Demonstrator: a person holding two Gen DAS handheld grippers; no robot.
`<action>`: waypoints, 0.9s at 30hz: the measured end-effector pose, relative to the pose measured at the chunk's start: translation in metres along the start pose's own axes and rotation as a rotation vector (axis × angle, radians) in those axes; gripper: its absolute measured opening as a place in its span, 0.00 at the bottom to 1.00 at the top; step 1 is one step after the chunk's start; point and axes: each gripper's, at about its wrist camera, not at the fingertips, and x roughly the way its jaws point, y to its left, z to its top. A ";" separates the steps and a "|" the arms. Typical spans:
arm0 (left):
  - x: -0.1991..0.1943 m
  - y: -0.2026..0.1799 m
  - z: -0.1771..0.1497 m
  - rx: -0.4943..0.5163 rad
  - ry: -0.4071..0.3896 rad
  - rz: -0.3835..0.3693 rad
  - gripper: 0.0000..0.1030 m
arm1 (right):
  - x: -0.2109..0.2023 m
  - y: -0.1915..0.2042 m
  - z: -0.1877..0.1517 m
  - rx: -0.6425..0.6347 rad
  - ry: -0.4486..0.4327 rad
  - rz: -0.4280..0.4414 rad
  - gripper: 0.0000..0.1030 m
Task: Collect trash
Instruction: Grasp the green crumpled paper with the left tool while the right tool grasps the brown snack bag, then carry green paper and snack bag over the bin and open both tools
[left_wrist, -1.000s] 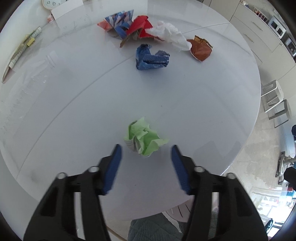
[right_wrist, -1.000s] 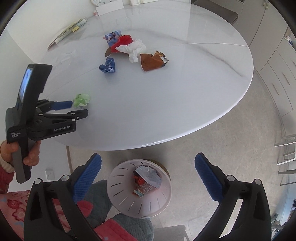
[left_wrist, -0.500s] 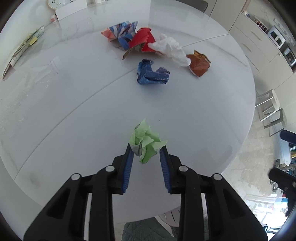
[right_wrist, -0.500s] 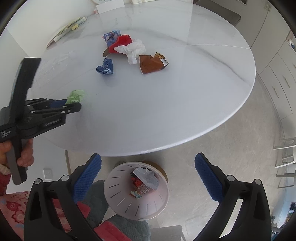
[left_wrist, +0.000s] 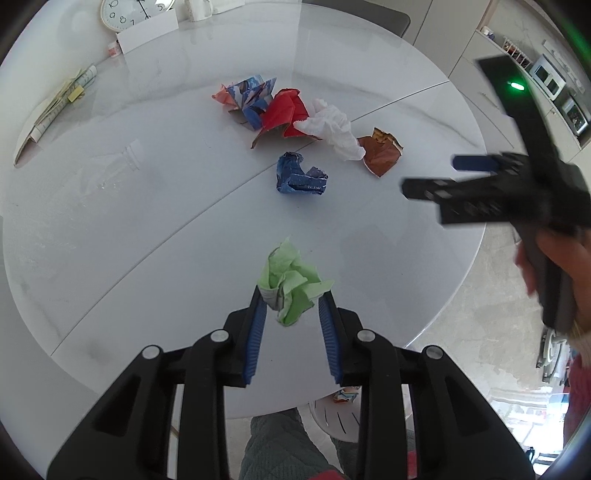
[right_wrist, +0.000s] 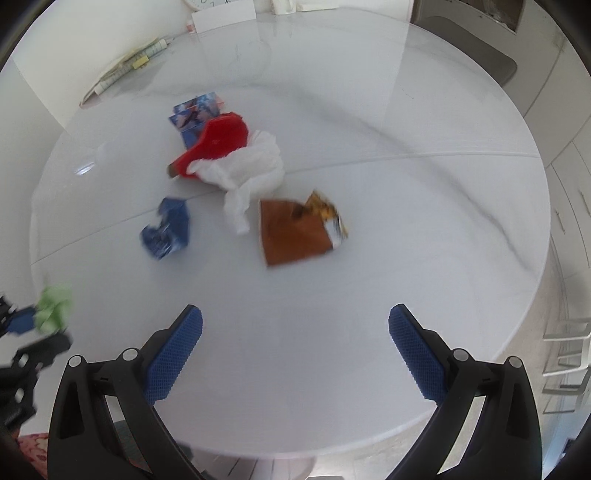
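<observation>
- A white slotted bin (left_wrist: 334, 419) shows below the table (left_wrist: 147, 229) edge, behind the left gripper (left_wrist: 291, 295); a colourful wrapper lies inside.
- Left gripper pinches a crumpled green paper (left_wrist: 290, 284) above the table.
- Right gripper (right_wrist: 295, 332) gapes wide, empty; the brown wrapper (right_wrist: 295, 232) lies ahead.
- No writing is legible.

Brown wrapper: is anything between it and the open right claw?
Nothing visible. The right claw hangs open over bare table, and the brown wrapper lies straight ahead; the white tissue sits beside it, off the path.
</observation>
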 end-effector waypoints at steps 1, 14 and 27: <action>0.000 0.001 0.001 -0.002 0.003 0.000 0.28 | 0.008 -0.001 0.008 -0.010 0.007 -0.002 0.97; 0.007 -0.004 0.008 -0.014 0.018 -0.016 0.28 | 0.050 -0.004 0.042 -0.069 0.051 -0.022 0.57; -0.005 -0.040 -0.013 0.080 0.022 -0.040 0.28 | -0.013 -0.021 -0.028 0.015 -0.014 0.040 0.48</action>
